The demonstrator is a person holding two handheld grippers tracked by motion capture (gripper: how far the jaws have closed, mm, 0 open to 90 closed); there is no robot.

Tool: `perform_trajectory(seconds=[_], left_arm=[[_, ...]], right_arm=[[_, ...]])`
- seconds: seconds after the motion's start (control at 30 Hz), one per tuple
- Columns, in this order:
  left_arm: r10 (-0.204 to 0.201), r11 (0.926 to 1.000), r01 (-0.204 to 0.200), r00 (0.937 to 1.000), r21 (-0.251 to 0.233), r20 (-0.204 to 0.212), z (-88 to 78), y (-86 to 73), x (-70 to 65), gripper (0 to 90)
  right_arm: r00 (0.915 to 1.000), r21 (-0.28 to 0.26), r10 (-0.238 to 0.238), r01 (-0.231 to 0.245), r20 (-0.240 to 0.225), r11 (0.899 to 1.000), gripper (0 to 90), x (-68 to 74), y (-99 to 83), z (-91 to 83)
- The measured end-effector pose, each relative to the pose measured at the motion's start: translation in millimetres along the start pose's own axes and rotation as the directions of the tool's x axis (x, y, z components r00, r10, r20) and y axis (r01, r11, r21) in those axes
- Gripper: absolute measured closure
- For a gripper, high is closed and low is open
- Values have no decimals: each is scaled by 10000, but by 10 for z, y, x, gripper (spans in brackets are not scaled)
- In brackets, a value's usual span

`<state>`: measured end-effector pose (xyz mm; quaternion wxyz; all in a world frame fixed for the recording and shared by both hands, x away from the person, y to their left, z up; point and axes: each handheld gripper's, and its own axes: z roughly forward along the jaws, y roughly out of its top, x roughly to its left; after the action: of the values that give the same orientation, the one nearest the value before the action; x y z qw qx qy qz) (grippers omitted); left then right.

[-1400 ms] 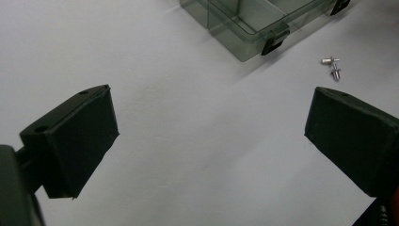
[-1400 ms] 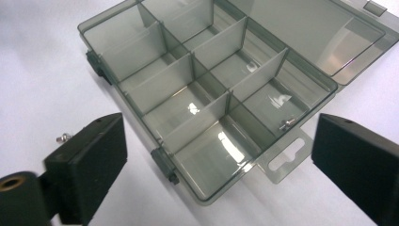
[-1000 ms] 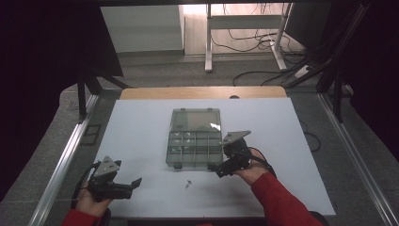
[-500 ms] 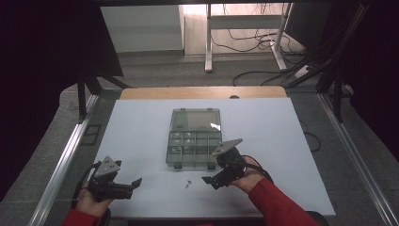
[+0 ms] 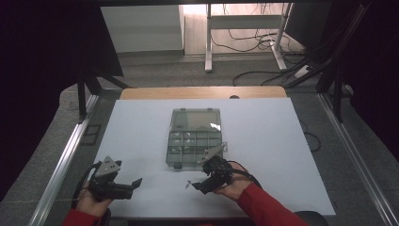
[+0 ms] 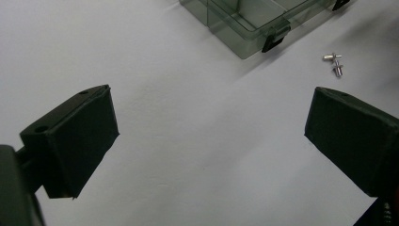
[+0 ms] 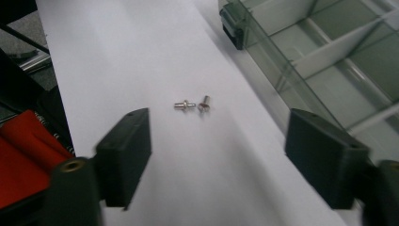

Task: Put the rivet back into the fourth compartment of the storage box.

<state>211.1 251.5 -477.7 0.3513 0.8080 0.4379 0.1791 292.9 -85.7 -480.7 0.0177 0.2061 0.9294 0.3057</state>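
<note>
You have no text, label, brand, number or sign to read here: the clear plastic box (image 5: 194, 136), the white table (image 5: 282, 141) around it and the two small screws (image 7: 193, 104) beside the box all look unmarked.

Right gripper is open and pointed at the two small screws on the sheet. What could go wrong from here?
1. The two screws lie almost touching, so the open right gripper may catch both or flick one away.
2. They are tiny and lie flat on the white sheet; closing could push them along instead of gripping.
3. The clear box sits close beside them, so one side of the gripper could bump its wall.
</note>
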Motion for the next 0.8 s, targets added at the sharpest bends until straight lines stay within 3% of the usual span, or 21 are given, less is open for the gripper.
perform_trajectory(seconds=[0.23, 0.37, 0.4, 0.7, 0.8], left_arm=[[6, 10000, -6, 10000, 19, -5, 2, 1, -1, 35], [2, 10000, -2, 10000, 27, -5, 3, 1, -1, 36], [-2, 10000, 2, 10000, 28, -7, 3, 1, -1, 35], [6, 10000, -6, 10000, 29, 3, 2, 0, 1, 36], [10, 10000, -10, 10000, 29, 0, 1, -1, 1, 36]], right_arm=[[9997, 284, 152, -147, -172, 9995, 455, -1, 58, 142], [9997, 465, -19, 31, -259, 9989, 572, 9, 101, 251], [9994, 603, -268, 280, -208, 9978, 628, 21, 118, 311], [9975, 937, -708, 701, 36, 9931, 736, 85, 172, 494], [9955, 1295, -920, 881, 241, 9877, 786, 101, 166, 539]])
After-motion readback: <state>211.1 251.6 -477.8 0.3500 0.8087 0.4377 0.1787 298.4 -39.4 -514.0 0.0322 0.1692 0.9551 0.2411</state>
